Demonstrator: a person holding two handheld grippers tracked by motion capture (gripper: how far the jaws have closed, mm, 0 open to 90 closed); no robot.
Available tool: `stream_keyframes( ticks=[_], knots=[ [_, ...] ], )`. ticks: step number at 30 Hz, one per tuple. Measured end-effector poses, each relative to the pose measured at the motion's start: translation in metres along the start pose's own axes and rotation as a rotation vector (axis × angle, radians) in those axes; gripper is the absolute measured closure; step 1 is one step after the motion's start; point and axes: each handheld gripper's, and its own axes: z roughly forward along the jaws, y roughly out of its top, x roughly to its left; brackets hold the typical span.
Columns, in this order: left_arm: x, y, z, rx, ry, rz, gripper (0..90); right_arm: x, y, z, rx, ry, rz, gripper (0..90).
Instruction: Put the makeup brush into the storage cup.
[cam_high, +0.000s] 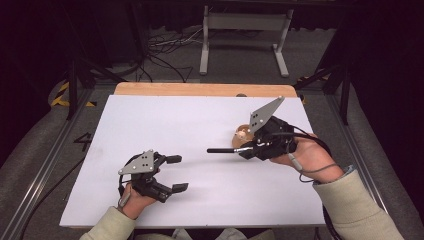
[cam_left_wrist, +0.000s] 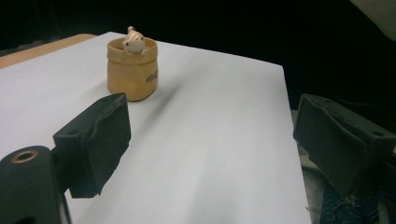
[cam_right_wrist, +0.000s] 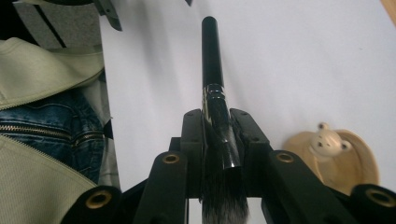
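Note:
My right gripper (cam_high: 246, 149) is shut on a black make-up brush (cam_high: 220, 150), held above the white table top (cam_high: 200, 115) with its handle pointing left. In the right gripper view the jaws pinch the brush (cam_right_wrist: 212, 60) at its ferrule, with the bristles toward the camera. A tan pot (cam_high: 241, 133) with a small animal figure on its rim stands upright just behind that gripper (cam_right_wrist: 219, 135); the pot (cam_right_wrist: 336, 156) lies below and to its right. My left gripper (cam_high: 178, 173) rests at the near left, open and holding nothing. From the left gripper (cam_left_wrist: 215, 144) the pot (cam_left_wrist: 133, 70) stands farther off.
A wooden strip (cam_high: 200, 89) runs along the table's far edge. Beyond it are cables and a metal stand (cam_high: 245, 35) on the floor. The person's sleeve (cam_right_wrist: 42, 70) and jeans (cam_right_wrist: 51, 126) lie at the near table edge.

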Motion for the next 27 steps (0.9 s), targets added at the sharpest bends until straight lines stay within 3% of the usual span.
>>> stream_keyframes(
  ticks=[12,17,27],
  knots=[
    [0.007,-0.007,-0.010,-0.003,0.059,-0.039,4.0,-0.019,0.003,-0.014,0.071,-0.092,0.125,77.0],
    [0.008,-0.008,-0.014,-0.009,0.083,-0.055,2.0,-0.032,0.003,-0.023,0.100,-0.145,0.200,77.0],
    [0.012,-0.011,-0.024,-0.032,0.139,-0.064,0.9,-0.047,0.002,-0.031,0.162,-0.205,0.282,77.1]
  ],
)
